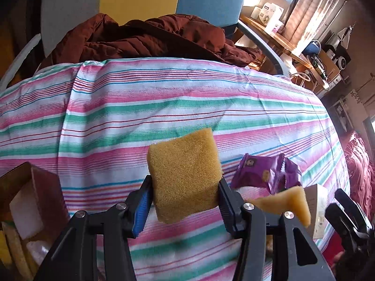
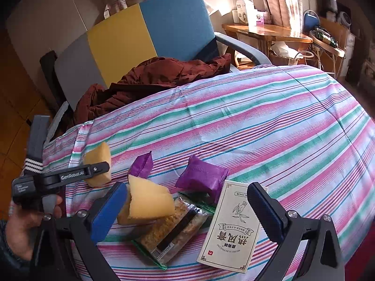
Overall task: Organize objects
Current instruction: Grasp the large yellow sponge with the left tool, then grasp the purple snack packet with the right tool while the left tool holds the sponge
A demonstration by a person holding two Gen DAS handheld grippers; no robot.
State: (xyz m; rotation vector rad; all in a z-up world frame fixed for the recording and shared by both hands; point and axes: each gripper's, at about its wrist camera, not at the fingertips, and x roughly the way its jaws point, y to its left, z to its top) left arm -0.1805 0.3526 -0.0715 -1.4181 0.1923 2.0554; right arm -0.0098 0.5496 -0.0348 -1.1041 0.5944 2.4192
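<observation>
L gripper (image 1: 185,195) clamps sponge (image 1: 184,175) upright (long axis vertical).

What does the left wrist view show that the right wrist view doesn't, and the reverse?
Only left wrist: a cardboard box at the left edge, holding a white block.

Only right wrist: a clear snack pack and the whole printed box, with the open right gripper above them.

Both: the left gripper shut on a sponge, a second sponge, a purple packet, the striped cloth and the chair.
</observation>
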